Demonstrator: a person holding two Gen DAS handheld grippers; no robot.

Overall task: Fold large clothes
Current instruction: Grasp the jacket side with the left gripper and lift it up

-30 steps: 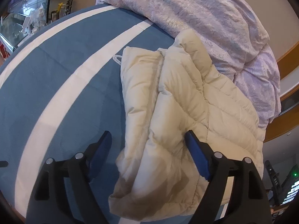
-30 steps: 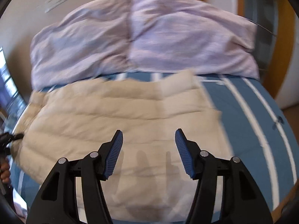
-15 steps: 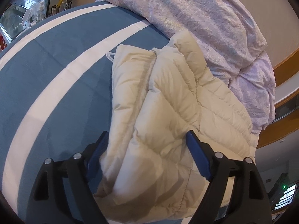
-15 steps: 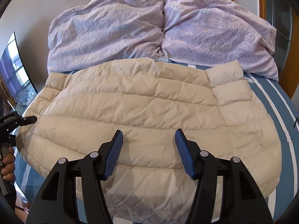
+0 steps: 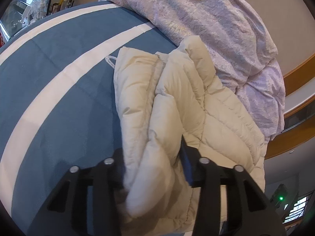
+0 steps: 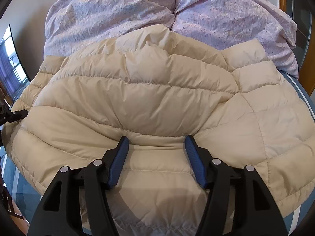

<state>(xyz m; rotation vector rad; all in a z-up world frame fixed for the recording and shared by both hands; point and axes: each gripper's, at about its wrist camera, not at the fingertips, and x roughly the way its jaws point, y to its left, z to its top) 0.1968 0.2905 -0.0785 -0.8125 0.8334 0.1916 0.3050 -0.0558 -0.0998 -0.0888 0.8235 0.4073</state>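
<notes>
I count 1 cream quilted puffer jacket (image 6: 157, 102), 1 blue bedspread with white stripes (image 5: 59, 74), 1 rumpled lilac duvet (image 6: 137, 13), and my 2 black grippers: left gripper (image 5: 155, 157), right gripper (image 6: 156, 153).

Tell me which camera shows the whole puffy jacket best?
The right wrist view: the jacket lies spread almost whole across the bed. The left wrist view shows only one bunched end, pinched in the left tool.

Blue striped bed (image 5: 59, 63), beige wall (image 5: 285, 19)
</notes>
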